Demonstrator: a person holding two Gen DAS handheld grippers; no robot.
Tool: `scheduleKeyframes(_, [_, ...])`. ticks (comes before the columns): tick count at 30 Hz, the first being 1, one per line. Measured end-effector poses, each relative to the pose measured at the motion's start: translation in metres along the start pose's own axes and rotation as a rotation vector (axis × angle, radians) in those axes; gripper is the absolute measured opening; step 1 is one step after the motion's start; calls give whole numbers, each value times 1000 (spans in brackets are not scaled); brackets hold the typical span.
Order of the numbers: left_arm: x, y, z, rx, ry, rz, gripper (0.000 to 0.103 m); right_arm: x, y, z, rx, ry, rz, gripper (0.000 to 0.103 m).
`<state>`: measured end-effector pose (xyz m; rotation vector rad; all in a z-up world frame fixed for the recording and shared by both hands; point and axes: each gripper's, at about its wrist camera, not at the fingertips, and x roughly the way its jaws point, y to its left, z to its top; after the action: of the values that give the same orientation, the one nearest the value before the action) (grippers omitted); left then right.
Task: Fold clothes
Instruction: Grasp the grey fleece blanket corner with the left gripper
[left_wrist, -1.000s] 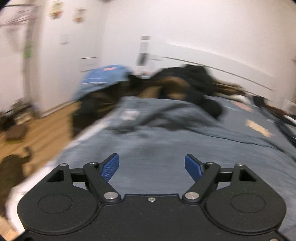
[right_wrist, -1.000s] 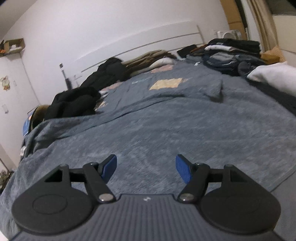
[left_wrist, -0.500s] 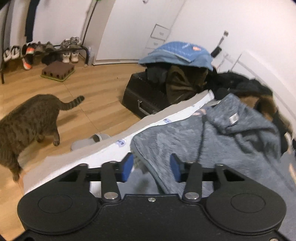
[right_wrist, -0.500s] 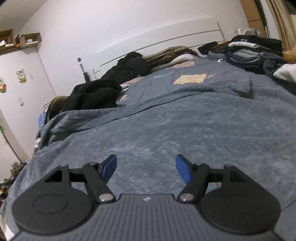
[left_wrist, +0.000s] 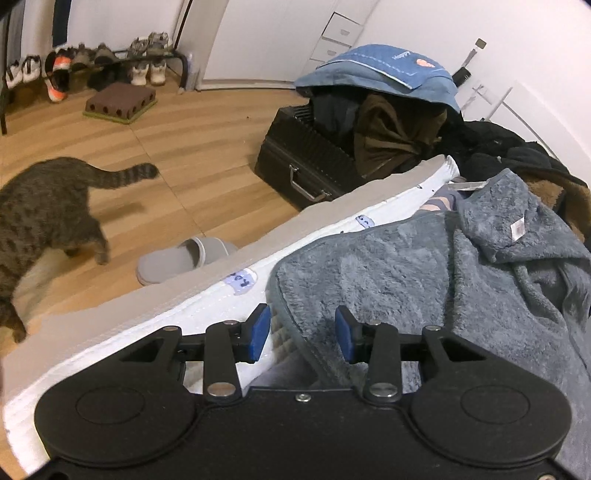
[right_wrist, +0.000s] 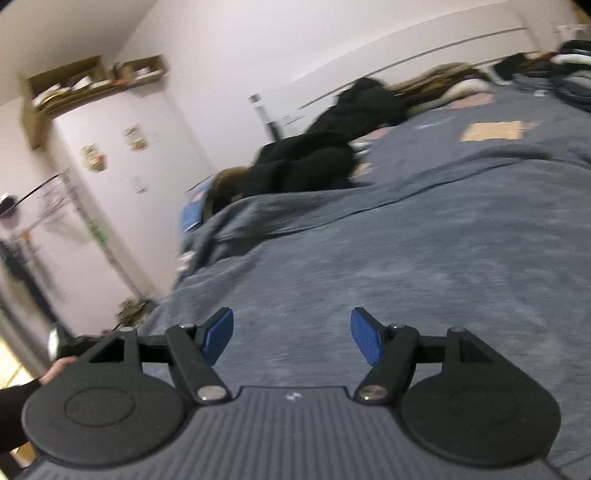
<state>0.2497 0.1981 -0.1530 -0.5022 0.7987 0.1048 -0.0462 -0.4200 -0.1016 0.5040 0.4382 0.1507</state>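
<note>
The left gripper (left_wrist: 302, 338) points down at the corner of a fluffy grey-blue fleece garment (left_wrist: 424, 280) on the bed; its blue pads (left_wrist: 258, 332) stand narrowed, with the garment's rounded hem corner lying between them, and whether they press the cloth cannot be told. The garment spreads from the claw toward 1 and 3 o'clock, a white label (left_wrist: 517, 228) showing on its folded upper part at 2 o'clock. Just at 10 o'clock of the claw runs the white mattress edge (left_wrist: 207, 306). Beyond it on the wooden floor (left_wrist: 177, 147), a grey slipper (left_wrist: 181, 258) lies at 11 o'clock, a tabby cat (left_wrist: 44, 210) stands at 9 o'clock, and a black suitcase (left_wrist: 306, 162) stuffed with clothes under a blue cloth (left_wrist: 380, 70) sits at 12 o'clock. A shoe rack (left_wrist: 92, 62) stands far off at 10 o'clock.

The right gripper (right_wrist: 291, 338) hovers over the grey bedspread (right_wrist: 424, 258) with its jaws wide and nothing between them. A black heap of clothes (right_wrist: 321, 155) lies at 12 o'clock, blurred. At 8 o'clock a hand (right_wrist: 55, 369) in a dark sleeve shows.
</note>
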Motion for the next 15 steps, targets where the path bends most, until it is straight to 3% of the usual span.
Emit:
scheduleKeyframes(4, [5,0,1,-4,-8,0,38,15,33,1,-35,38,79,69])
scheduleKeyframes(5, [6,-1,1,-3,-10,1,31,19,41,1,-48,46,94,69])
scheduleKeyframes(6, [8,-1,1,-2,-13,3,15,20,47,0,-55,51,106,69])
scheduleKeyframes(9, [-2,-3,3,10,-58,-7,8,23,61,-2,-64,63,133,69])
scheduleKeyframes(15, [-53,-33,10,102,-147,-140,6,21,64,-6,-49,68,137,69])
